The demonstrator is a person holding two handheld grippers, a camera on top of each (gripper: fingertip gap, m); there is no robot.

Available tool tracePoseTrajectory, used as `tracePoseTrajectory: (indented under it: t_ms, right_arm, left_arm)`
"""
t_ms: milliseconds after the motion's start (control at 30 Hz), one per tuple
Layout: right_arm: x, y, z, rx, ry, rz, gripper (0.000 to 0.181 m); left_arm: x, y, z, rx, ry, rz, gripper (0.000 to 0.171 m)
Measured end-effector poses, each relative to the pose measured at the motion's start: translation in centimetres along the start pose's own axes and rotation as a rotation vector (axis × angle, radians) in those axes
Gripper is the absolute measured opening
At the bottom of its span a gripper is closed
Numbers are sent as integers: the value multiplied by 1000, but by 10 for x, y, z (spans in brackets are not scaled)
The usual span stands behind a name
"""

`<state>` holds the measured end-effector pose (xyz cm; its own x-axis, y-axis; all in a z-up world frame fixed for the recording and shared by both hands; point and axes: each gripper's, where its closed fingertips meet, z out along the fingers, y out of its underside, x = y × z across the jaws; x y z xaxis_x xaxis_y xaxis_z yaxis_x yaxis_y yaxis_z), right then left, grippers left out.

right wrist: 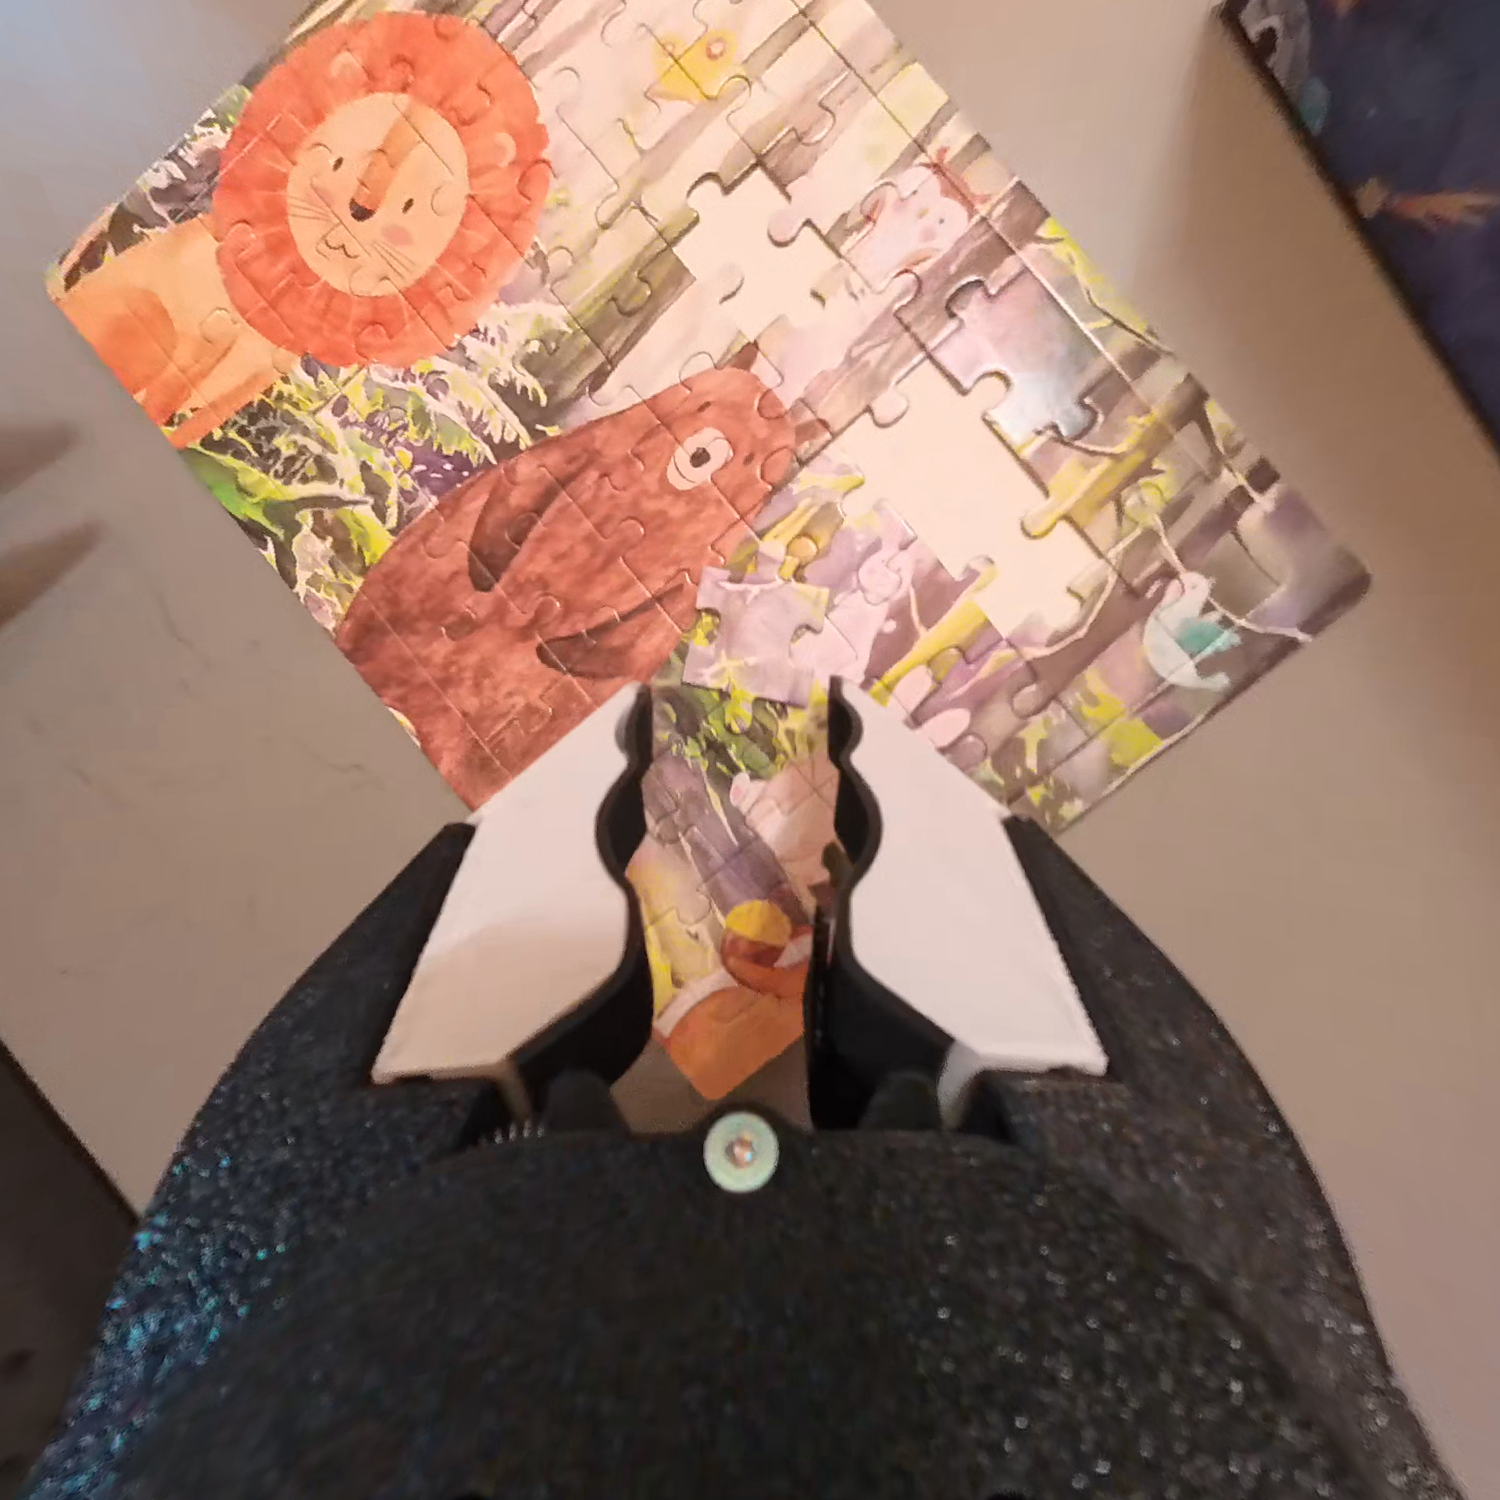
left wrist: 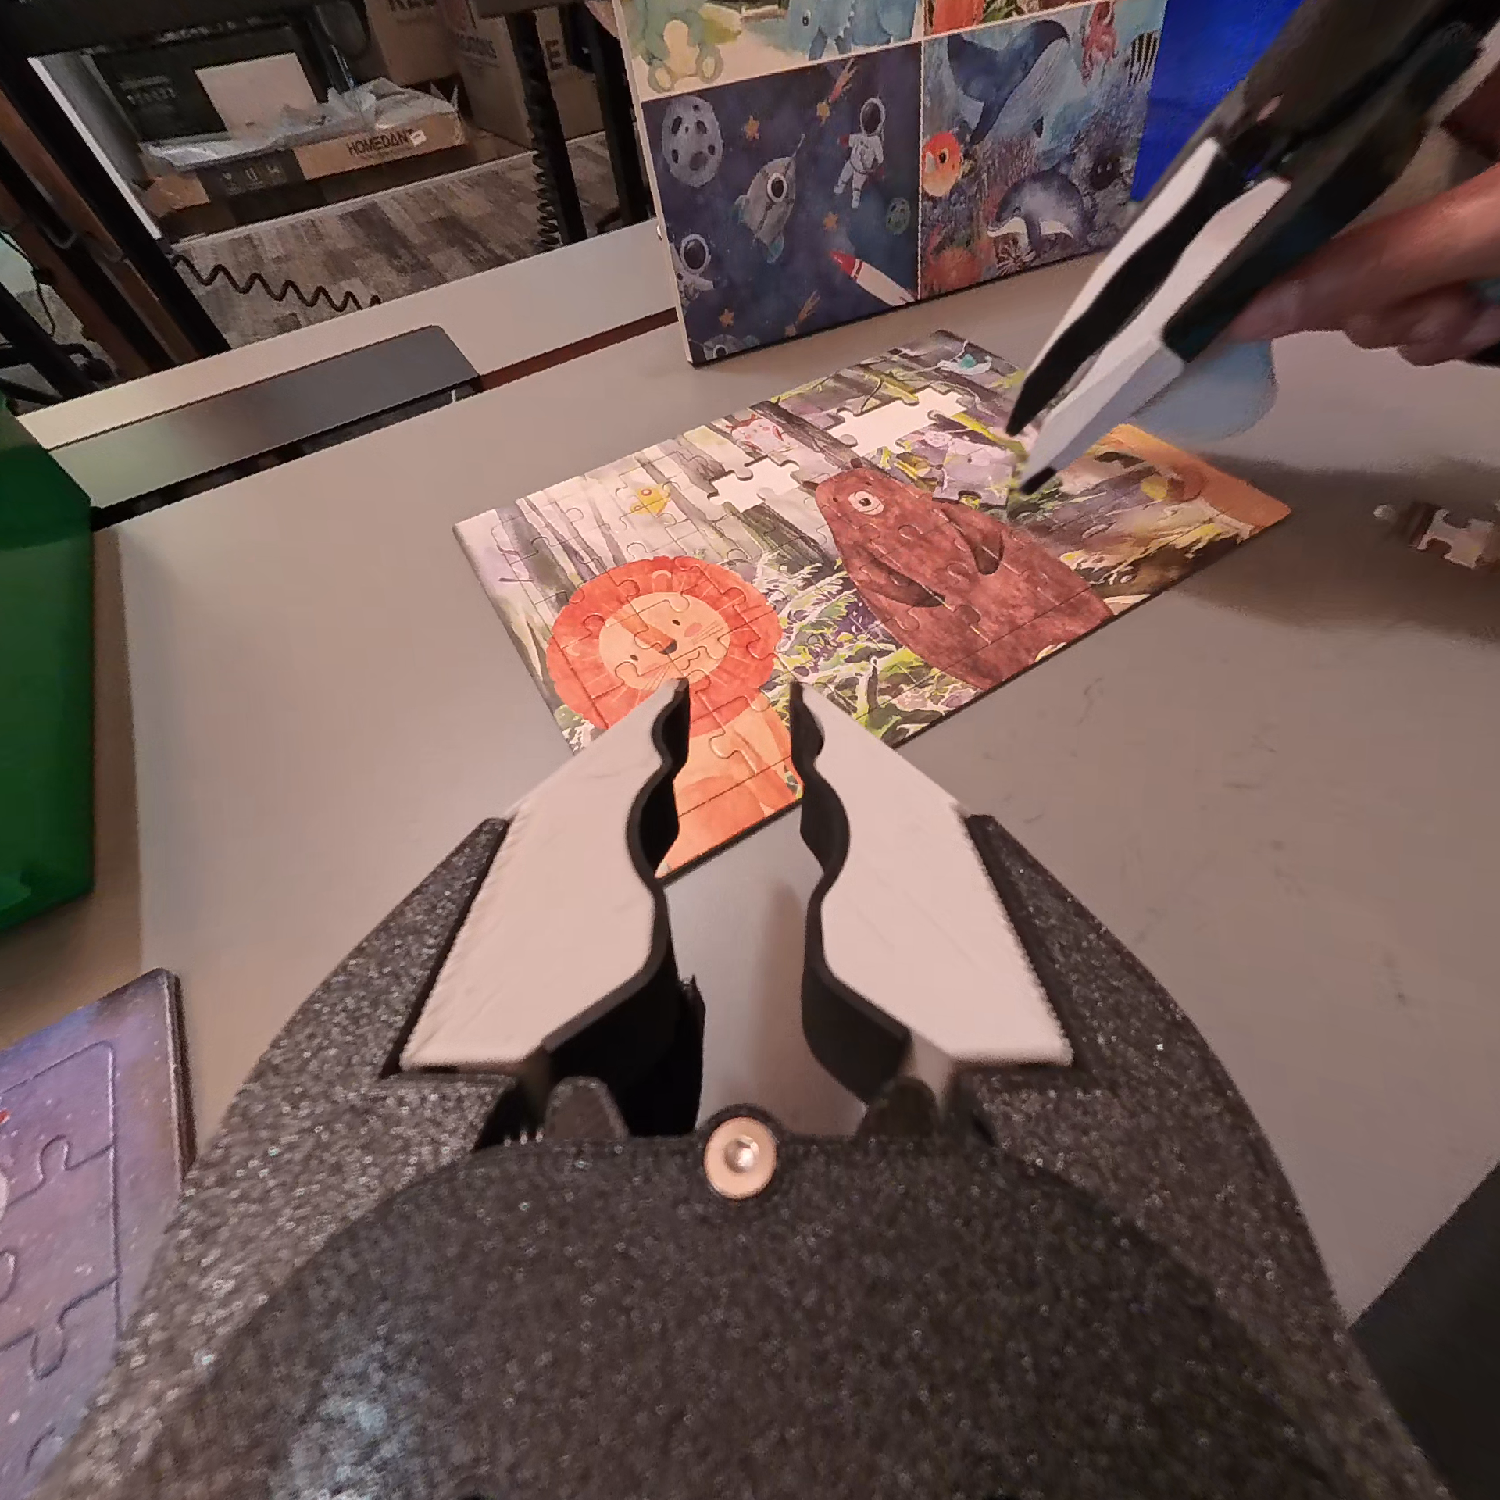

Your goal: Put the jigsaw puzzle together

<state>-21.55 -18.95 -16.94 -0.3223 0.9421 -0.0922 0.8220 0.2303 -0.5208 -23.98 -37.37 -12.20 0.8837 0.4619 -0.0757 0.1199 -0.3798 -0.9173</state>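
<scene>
The jigsaw puzzle (left wrist: 893, 584) lies flat on the grey table, with an orange lion and a brown bear on it. It has white gaps (left wrist: 885, 426) near its far edge; in the right wrist view the puzzle (right wrist: 503, 454) shows the gaps (right wrist: 917, 463) too. A loose pale purple piece (right wrist: 763, 633) lies on top of the puzzle beside the bear, just past my right gripper (right wrist: 739, 698), which is open and empty above the puzzle. My left gripper (left wrist: 739, 698) is open and empty over the lion corner. The right gripper (left wrist: 1027, 454) also shows in the left wrist view.
A picture-covered puzzle box (left wrist: 893, 162) stands upright behind the puzzle. Loose pieces (left wrist: 1445, 528) lie at the table's right. A green object (left wrist: 40, 690) stands at the left, another purple puzzle board (left wrist: 65, 1217) lies at the near left, and a black pad (left wrist: 284, 381) lies at the far left. The right tips stand about 7 cm off the jigsaw puzzle (left wrist: 893, 584). It turns up in the right wrist view (right wrist: 508, 515) as well.
</scene>
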Motion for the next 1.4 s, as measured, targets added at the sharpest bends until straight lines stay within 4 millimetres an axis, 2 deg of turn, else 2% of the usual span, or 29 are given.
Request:
tracePoseTrajectory:
  t_ms: [100, 233, 400, 800, 1100, 1400]
  right_arm:
    - [-9, 7, -7, 46, -67, 51, 43]
    - [-8, 18, 1, 33, -25, -6, 44]
    - [-15, 14, 2, 71, -44, 15, 47]
    - [-39, 6, 9, 53, -72, -40, 39]
    - [-17, -9, 8, 108, 108, 107, 37]
    - [-7, 0, 11, 81, 154, 159, 39]
  left_arm:
    - [0, -1, -1, 5, -4, -3, 24]
    - [1, 0, 0, 2, 0, -5, 24]
    - [1, -1, -1, 9, 0, -7, 24]
    - [4, -1, -1, 8, 11, -9, 24]
    - [5, 0, -1, 5, 23, -15, 24]
    - [6, 0, -1, 5, 31, -23, 24]
